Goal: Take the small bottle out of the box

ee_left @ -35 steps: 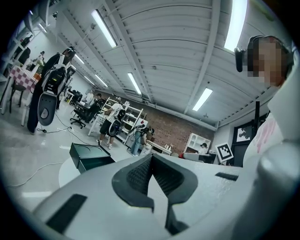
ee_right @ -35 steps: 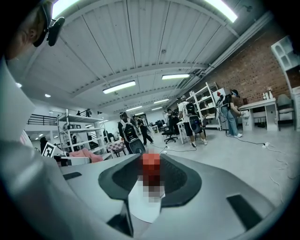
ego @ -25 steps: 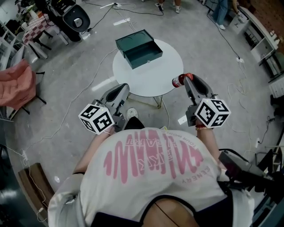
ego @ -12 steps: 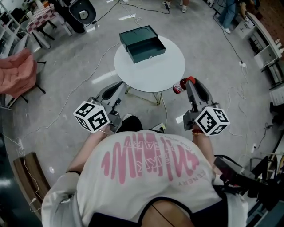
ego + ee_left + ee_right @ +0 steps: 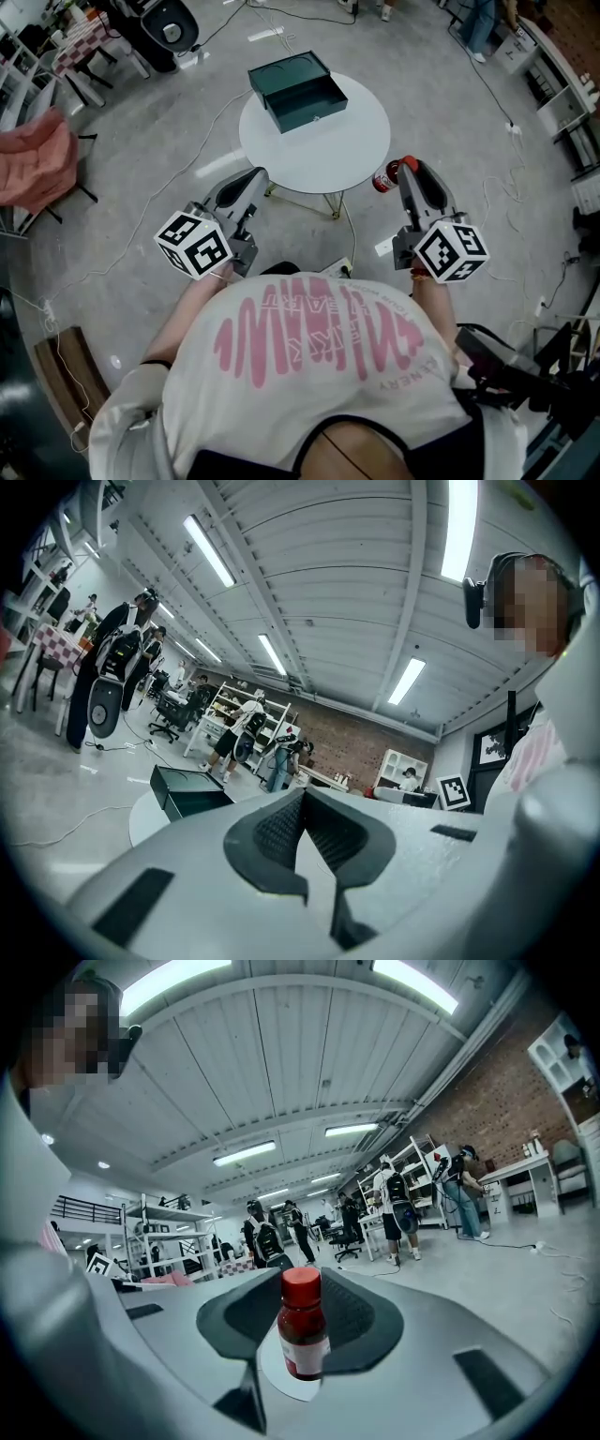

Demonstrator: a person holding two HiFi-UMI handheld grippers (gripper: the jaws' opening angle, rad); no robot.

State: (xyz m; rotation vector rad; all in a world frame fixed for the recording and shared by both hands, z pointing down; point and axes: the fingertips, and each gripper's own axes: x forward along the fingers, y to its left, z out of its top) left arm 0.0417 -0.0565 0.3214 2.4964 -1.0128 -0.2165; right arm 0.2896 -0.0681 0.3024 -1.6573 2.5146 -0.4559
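Note:
The dark green box (image 5: 298, 89) stands open at the far side of the round white table (image 5: 319, 150); the left gripper view shows the box (image 5: 187, 791) too. A small bottle (image 5: 384, 175) with a red cap and dark red contents hangs just off the table's right edge, clamped in my right gripper (image 5: 401, 171). In the right gripper view the bottle (image 5: 302, 1330) stands upright between the dark pads. My left gripper (image 5: 253, 178) hovers off the table's near-left edge, its jaws shut on nothing, tips meeting (image 5: 302, 794).
Cables (image 5: 141, 234) trail over the grey floor around the table. A chair with a pink cloth (image 5: 37, 178) stands at the left, a black machine (image 5: 159, 33) at the back left, white shelving (image 5: 562, 103) along the right. Several people stand far behind.
The right gripper has drifted slightly right with the bottle still in it. The left gripper has barely moved. The head camera has shifted a little.

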